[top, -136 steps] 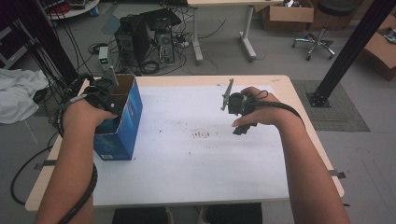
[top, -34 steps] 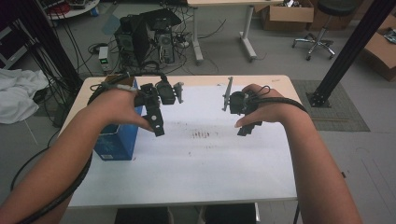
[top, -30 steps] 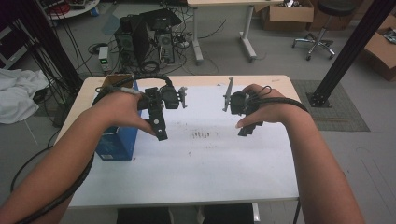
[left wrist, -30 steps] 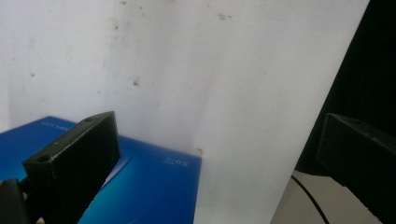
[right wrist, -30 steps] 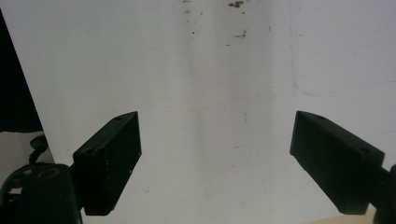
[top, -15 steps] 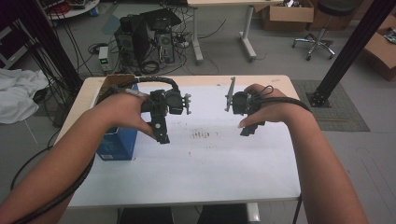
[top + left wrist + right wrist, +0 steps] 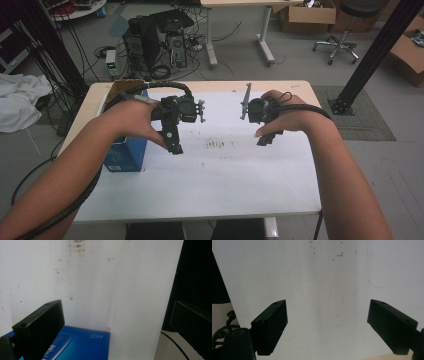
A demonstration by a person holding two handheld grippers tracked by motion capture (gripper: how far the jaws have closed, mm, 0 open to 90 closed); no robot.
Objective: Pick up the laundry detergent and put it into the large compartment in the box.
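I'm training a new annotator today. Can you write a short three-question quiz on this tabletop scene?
1. True or false: the left gripper is shut on the blue box.
2. Which thing stands at the table's left edge? A) blue box B) red mug C) green tray
3. Fill in: in the right gripper view, the right gripper has its jaws wide ____ over the white tabletop.

Key: 1 false, its jaws stand apart and hold nothing; 2 A; 3 open.
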